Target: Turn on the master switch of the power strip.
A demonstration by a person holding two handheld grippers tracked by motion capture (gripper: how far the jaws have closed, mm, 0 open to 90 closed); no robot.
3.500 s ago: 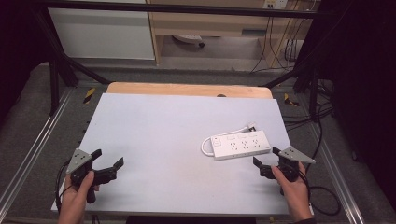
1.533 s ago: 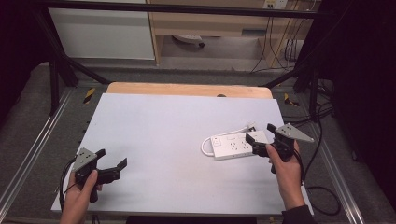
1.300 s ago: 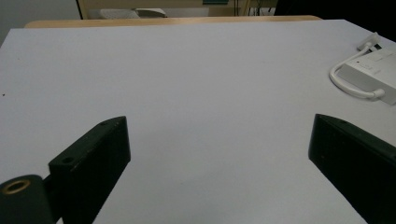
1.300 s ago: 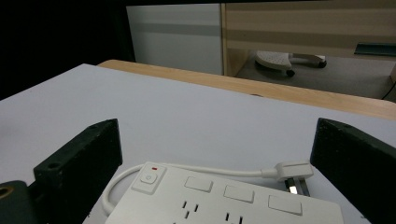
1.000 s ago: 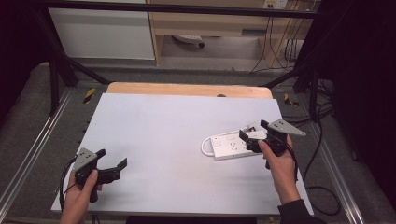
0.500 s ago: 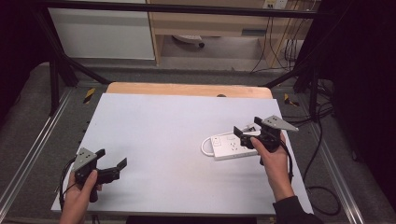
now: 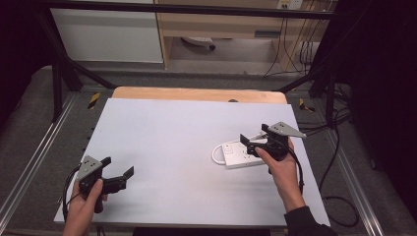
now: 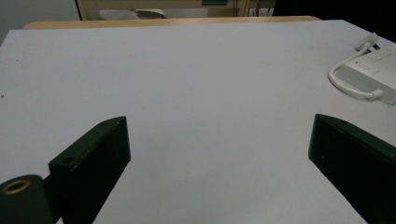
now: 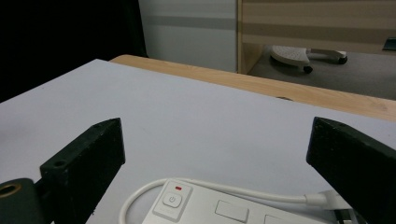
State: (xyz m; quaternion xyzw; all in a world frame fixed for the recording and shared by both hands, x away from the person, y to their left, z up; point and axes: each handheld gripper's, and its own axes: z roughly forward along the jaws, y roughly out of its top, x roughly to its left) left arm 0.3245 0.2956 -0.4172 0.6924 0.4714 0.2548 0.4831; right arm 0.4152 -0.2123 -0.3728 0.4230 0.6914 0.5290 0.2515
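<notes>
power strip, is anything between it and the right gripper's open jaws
Nothing visible is. The right gripper hovers over the power strip with its jaws spread wide, and the strip's switch end lies in the gap between them. Only the strip's own white cable loops beside it on the table.

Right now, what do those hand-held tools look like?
Each is black with two blocky jaws and a grey three-cornered plate on top: left gripper, right gripper. A black cable trails from each. A dark sleeve covers the right forearm; the left shows none.
</notes>
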